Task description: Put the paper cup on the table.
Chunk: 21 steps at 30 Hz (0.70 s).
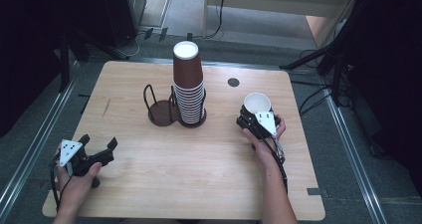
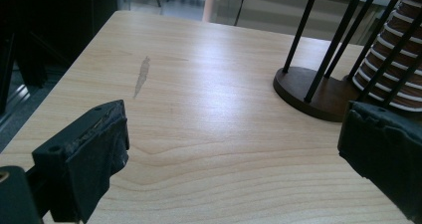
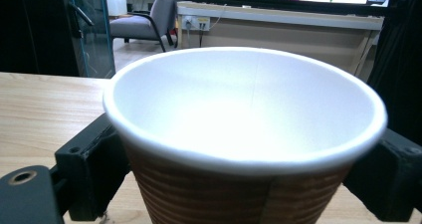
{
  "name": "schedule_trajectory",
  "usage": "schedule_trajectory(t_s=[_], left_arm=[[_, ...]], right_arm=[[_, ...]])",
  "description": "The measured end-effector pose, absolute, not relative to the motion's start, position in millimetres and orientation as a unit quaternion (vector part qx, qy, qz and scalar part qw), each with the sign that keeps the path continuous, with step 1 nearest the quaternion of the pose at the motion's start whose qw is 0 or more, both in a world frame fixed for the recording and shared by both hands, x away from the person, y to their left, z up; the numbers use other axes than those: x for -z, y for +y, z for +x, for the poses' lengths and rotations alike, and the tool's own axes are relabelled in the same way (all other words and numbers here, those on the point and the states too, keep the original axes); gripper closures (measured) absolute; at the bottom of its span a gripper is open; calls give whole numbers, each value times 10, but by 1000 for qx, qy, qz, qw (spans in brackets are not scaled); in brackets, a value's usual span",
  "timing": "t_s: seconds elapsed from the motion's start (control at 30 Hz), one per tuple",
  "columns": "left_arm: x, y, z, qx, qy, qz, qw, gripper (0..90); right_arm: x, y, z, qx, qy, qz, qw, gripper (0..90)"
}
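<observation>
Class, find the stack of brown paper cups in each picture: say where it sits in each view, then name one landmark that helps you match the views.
High view: the stack of brown paper cups stands upside down at table centre, in the wire holder's right ring.
Left gripper view: its lower ribbed cups sit at the far right edge, behind black wires.
Right gripper view: not in it; the held cup sits between the jaws.
Shared landmark: the wooden table.

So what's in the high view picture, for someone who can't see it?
A right gripper clamps an upright brown paper cup, white inside, on a wooden table. The left gripper, jaws open and empty, sits near the table's left front corner. In the middle, a tall stack of upside-down cups fills one side of a black wire holder.
</observation>
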<state>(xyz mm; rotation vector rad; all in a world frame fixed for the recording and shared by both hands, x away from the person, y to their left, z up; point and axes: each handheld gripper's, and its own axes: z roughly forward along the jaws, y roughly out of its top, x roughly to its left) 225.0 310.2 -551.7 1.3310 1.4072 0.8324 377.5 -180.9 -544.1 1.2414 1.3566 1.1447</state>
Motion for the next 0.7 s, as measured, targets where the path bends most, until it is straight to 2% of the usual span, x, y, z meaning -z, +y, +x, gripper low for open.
schedule_trajectory(t_s=[0.27,0.3,0.33,0.7], left_arm=[[5517,3104,2250,-342,582,548,494,6],[5517,3104,2250,-342,581,549,494,6],[5517,3104,2250,-342,581,549,494,6],[5516,3095,2255,-343,581,550,493,6]], right_arm=[[5448,-1824,3756,-466,554,508,467,68],[5446,-1827,3754,-467,555,509,464,55],[5443,-1842,3759,-462,561,513,457,0],[5315,-1898,3644,-478,568,517,426,0]])
